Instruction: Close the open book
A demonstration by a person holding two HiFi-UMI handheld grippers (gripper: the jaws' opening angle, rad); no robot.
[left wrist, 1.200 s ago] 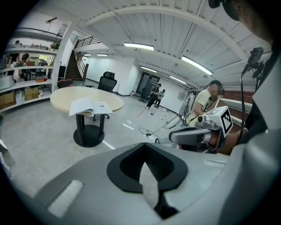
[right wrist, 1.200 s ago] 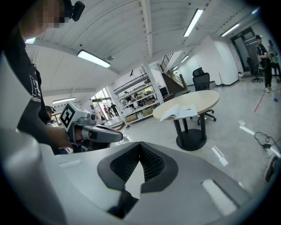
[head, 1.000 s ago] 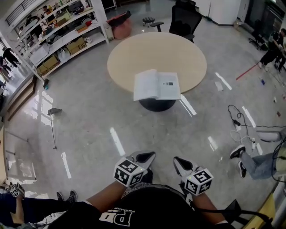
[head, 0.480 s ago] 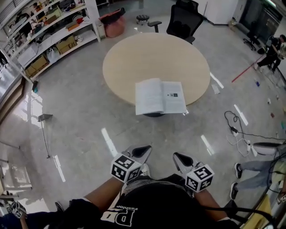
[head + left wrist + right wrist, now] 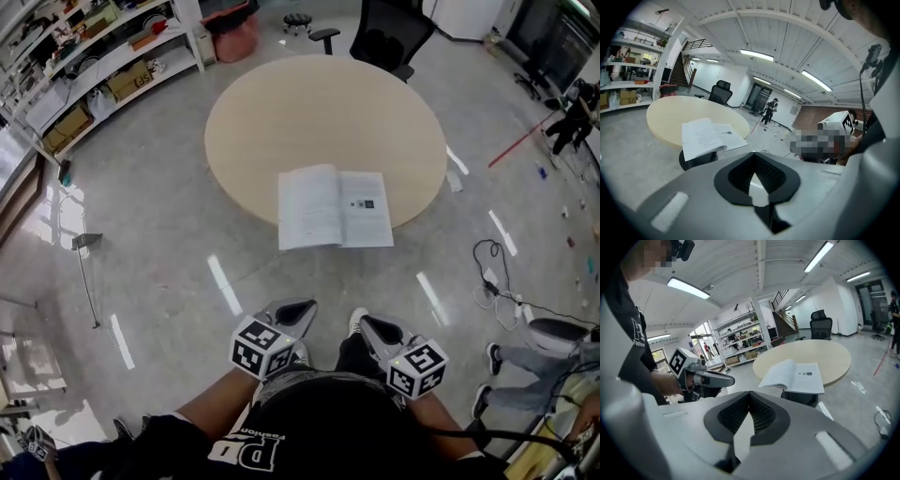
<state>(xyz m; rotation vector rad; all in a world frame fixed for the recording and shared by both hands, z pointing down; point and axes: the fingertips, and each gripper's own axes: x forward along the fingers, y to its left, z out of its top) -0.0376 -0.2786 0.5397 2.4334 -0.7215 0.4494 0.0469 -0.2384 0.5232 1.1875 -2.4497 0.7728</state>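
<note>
The open book (image 5: 333, 208) lies flat, pages up, at the near edge of the round beige table (image 5: 319, 108), its near side hanging a little over the rim. Both grippers are held close to my body, well short of the table. My left gripper (image 5: 307, 306) is shut and empty. The right gripper (image 5: 367, 322) beside it also looks shut with nothing in it. In the left gripper view the book (image 5: 707, 136) lies ahead to the left, beyond the jaw tips (image 5: 754, 154). The right gripper view has the book (image 5: 794, 376) ahead to the right and the left gripper (image 5: 710, 378) at left.
A black office chair (image 5: 389, 33) stands behind the table. Storage shelves (image 5: 89, 66) run along the far left. A thin floor stand (image 5: 84, 272) is at left. Cables (image 5: 497, 272) and a seated person's legs (image 5: 525, 389) are on the floor at right.
I have come closer to the table: book and table sit lower and larger in the head view. Both grippers stay shut near my body, side by side.
</note>
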